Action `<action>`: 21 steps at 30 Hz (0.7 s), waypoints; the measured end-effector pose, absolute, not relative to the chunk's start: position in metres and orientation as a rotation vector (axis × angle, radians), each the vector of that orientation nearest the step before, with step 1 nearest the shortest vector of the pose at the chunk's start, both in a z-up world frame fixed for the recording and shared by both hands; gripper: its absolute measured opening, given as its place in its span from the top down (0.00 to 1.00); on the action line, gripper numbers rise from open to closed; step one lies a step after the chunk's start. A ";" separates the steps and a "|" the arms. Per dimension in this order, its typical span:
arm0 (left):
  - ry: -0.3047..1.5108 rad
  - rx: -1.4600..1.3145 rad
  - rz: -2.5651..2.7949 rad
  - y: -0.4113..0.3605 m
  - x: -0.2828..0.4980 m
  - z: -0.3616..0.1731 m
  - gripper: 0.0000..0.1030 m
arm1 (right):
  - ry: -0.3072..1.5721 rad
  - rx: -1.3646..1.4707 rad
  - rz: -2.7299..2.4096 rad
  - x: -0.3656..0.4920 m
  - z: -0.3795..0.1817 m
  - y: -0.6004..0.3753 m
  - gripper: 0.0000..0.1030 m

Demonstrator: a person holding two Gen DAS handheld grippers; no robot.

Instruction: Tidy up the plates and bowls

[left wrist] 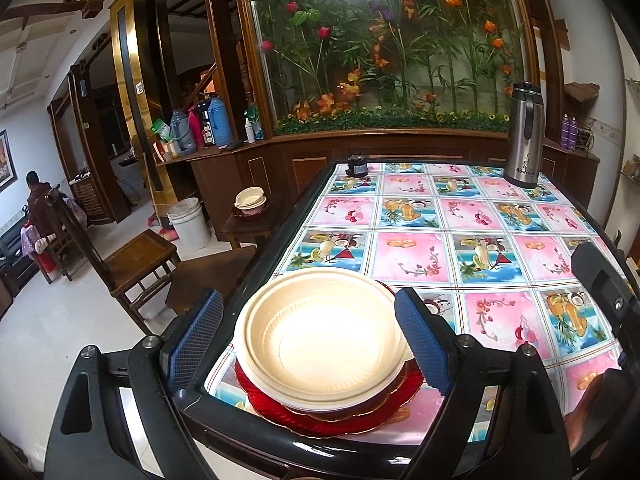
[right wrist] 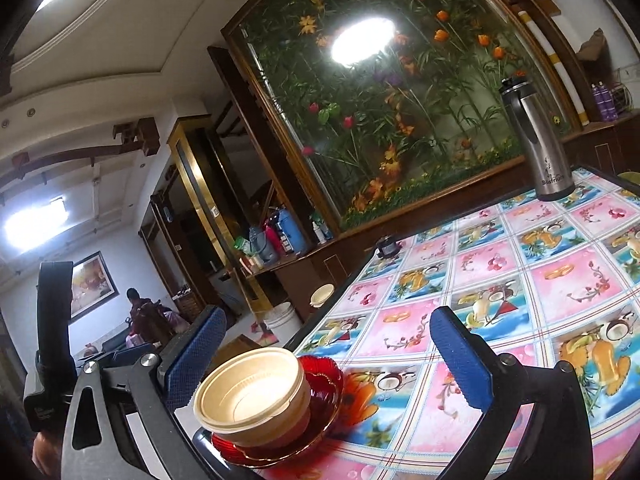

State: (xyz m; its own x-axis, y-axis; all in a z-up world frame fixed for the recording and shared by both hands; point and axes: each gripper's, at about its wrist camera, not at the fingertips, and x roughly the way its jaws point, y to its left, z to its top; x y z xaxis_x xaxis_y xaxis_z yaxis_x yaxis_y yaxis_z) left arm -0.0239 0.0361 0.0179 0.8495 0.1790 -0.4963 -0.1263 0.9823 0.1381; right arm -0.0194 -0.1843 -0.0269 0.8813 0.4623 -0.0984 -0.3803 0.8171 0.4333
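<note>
- At the near corner of the table (left wrist: 420, 216), on its fruit-patterned cloth, stands 1 stack: cream bowls (left wrist: 320, 340) nested together on red plates (left wrist: 332, 416).
- From the right wrist view the same cream bowls (right wrist: 250, 394) sit upright inside the scalloped red plates (right wrist: 320, 404), right by the table's dark rim.
- Left gripper (left wrist: 310, 340) is spread wide and holds nothing; its 2 blue pads flank the stack, 1 off the table edge on the left, 1 beside the bowl rim on the right. Whether either pad touches the rim I cannot tell.
- Right gripper (right wrist: 324, 360) is also wide and empty, with the stack low between its fingers, nearer the left finger.
- Judged step: the dishes look gathered already, so this reads as either a finished stack or the approach to move it.
- Next move, if the stack must go elsewhere: grip a plate or bowl rim squarely and lift level, since nested bowls could slide off.
- Well apart at the far end stand a steel thermos (left wrist: 526, 136) and a small dark jar (left wrist: 357, 165).
</note>
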 end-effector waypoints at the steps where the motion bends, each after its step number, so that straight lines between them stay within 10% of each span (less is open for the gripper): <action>1: 0.531 0.101 0.161 0.036 -0.024 0.018 0.14 | 0.205 0.410 0.457 -0.019 -0.027 -0.183 0.00; 21: 0.544 0.062 0.145 0.046 -0.023 0.013 0.14 | 0.221 0.285 0.496 -0.030 -0.032 -0.150 0.00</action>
